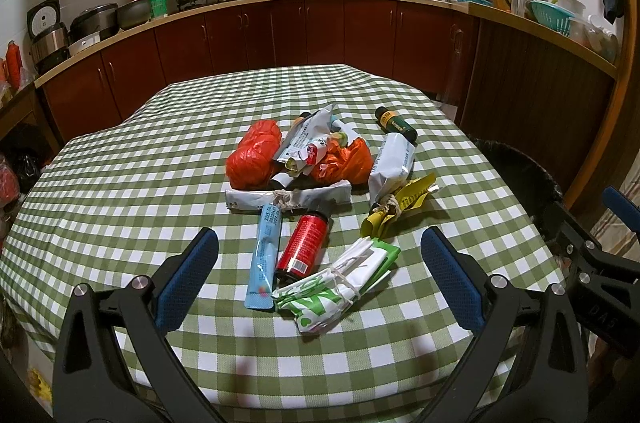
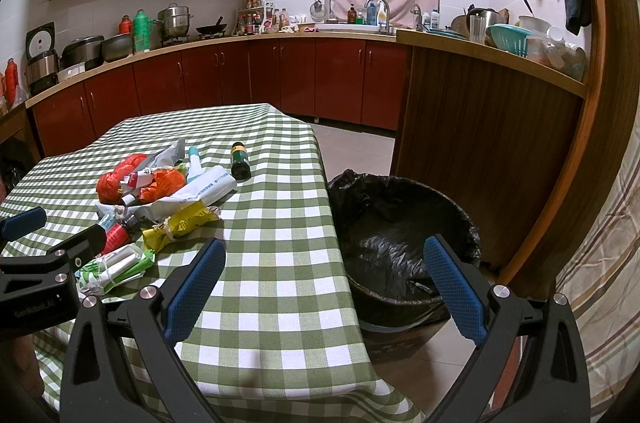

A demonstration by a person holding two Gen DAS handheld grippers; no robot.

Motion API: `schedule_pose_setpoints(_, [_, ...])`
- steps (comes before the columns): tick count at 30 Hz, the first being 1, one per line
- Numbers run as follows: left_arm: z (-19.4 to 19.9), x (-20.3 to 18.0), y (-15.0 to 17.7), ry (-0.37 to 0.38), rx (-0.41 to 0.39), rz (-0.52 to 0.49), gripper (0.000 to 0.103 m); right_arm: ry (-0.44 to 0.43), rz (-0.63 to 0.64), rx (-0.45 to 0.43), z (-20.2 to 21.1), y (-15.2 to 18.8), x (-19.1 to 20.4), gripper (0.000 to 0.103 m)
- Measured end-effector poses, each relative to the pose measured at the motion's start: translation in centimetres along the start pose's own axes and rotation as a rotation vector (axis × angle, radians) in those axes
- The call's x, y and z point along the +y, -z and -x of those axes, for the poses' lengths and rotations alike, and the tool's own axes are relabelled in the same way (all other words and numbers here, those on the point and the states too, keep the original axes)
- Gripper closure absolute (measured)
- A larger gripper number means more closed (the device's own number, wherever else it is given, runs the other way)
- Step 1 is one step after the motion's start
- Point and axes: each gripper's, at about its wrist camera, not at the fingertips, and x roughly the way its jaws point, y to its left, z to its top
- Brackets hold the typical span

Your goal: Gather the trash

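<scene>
Trash lies in a heap on the green checked tablecloth [image 1: 120, 183]: a red can [image 1: 302, 247], a blue sachet [image 1: 264, 259], a green-white wrapper bundle [image 1: 340, 287], a yellow wrapper [image 1: 396, 209], orange bags [image 1: 254, 155] and a dark bottle [image 1: 396, 125]. My left gripper [image 1: 320, 275] stands open just short of the can and green bundle, holding nothing. My right gripper [image 2: 324, 283] is open and empty over the table's right edge, beside the black-lined bin [image 2: 400, 243]. In the right wrist view the heap [image 2: 160, 195] sits to the left, with the left gripper's body [image 2: 36, 271] beside it.
The bin stands on the floor against the table's right side, next to a wooden counter panel [image 2: 480, 143]. Red kitchen cabinets [image 1: 280, 31] and a cluttered counter run behind the table. A striped cloth [image 2: 600, 263] hangs at the far right.
</scene>
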Motion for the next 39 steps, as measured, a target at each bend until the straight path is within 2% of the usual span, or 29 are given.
schedule_pose_setpoints(24, [0.0, 0.0, 0.0, 0.001, 0.003, 0.0, 0.004, -0.001, 0.0, 0.001, -0.1, 0.0, 0.0, 0.006])
schedule_pose_setpoints(34, [-0.3, 2.4, 0.8, -0.027, 0.027, 0.024, 0.004, -0.005, 0.006, 0.018, -0.2, 0.4, -0.2, 0.006])
schedule_pose_setpoints(37, [-0.6, 2.3, 1.1, 0.002, 0.045, 0.018, 0.007, -0.005, 0.01, 0.027, -0.6, 0.6, 0.2, 0.006])
schedule_pose_setpoints(39, [-0.9, 1.5, 1.2, 0.022, 0.054, -0.009, 0.018, -0.004, 0.009, 0.028, -0.7, 0.7, 0.2, 0.006])
